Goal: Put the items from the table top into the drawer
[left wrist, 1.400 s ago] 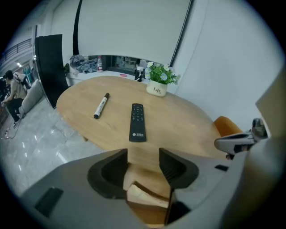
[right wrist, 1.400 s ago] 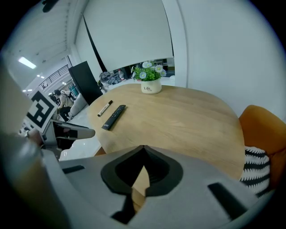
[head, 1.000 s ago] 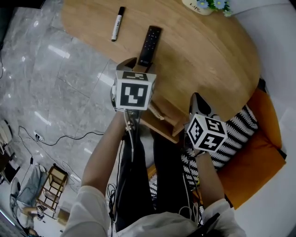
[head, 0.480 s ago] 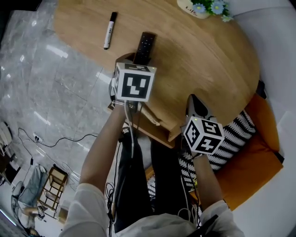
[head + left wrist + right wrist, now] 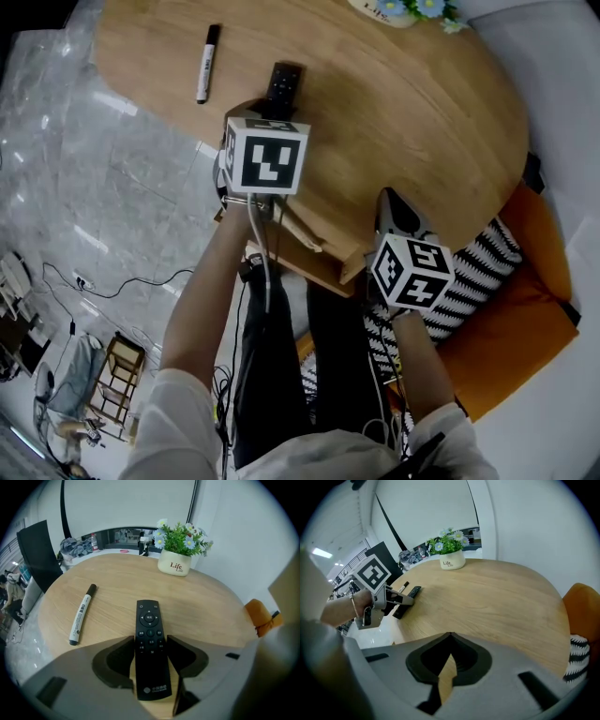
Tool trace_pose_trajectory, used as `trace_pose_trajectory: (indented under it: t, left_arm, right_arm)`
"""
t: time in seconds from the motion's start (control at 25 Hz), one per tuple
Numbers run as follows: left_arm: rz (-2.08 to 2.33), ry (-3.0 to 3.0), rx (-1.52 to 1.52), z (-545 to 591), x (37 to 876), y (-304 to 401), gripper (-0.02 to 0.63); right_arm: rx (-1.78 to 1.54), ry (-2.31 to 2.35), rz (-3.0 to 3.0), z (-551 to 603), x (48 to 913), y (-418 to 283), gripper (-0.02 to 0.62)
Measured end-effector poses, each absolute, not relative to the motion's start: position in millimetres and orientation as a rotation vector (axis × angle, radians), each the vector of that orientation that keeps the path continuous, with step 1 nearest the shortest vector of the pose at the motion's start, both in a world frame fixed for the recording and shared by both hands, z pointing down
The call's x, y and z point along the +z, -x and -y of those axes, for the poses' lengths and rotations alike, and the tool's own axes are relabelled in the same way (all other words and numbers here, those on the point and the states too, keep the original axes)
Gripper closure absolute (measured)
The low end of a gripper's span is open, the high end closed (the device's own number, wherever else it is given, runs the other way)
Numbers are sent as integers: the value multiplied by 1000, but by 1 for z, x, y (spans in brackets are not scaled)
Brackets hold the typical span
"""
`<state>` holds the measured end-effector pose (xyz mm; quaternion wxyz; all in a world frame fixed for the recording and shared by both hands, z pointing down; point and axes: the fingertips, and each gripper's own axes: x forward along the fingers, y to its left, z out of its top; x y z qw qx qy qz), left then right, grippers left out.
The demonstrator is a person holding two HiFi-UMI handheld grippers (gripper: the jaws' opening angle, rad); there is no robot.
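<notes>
A black remote [image 5: 283,82] [image 5: 151,648] lies on the round wooden table [image 5: 412,112], its near end towards the table edge. My left gripper [image 5: 265,111] [image 5: 151,638] is open and points steeply down. One jaw stands on each side of the remote's near half, and the remote still rests flat on the wood. A white marker with a black cap [image 5: 203,63] [image 5: 82,613] lies to the left of the remote. My right gripper [image 5: 394,199] [image 5: 450,634] is shut and empty at the table's near right edge. The right gripper view shows the left gripper [image 5: 408,600] on the remote.
A wooden drawer [image 5: 323,261] juts out from under the table's near edge, between the two grippers. A white pot of flowers [image 5: 389,7] [image 5: 174,564] stands at the far side. An orange cushion [image 5: 525,309] and a striped cushion [image 5: 483,267] lie to the right. Cables trail over the marble floor [image 5: 122,187].
My left gripper has moved forward and down, and its jaws now stand over the remote's near end. The right gripper has barely shifted.
</notes>
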<state>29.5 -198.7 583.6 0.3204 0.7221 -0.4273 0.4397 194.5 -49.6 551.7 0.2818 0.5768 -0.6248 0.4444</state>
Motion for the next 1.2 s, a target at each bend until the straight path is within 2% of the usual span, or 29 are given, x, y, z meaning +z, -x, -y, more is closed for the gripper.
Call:
trace_pose_trajectory:
  t: [0.64,1.2]
  left_arm:
    - [1147,-1882,1118,187,575,-26,410]
    - [1180,-1792,948,119,542,2,410]
  right_arm:
    - [1142,-1557,1694,53,542,-206,603]
    - [1091,-1551,1736,34,523,-177,603]
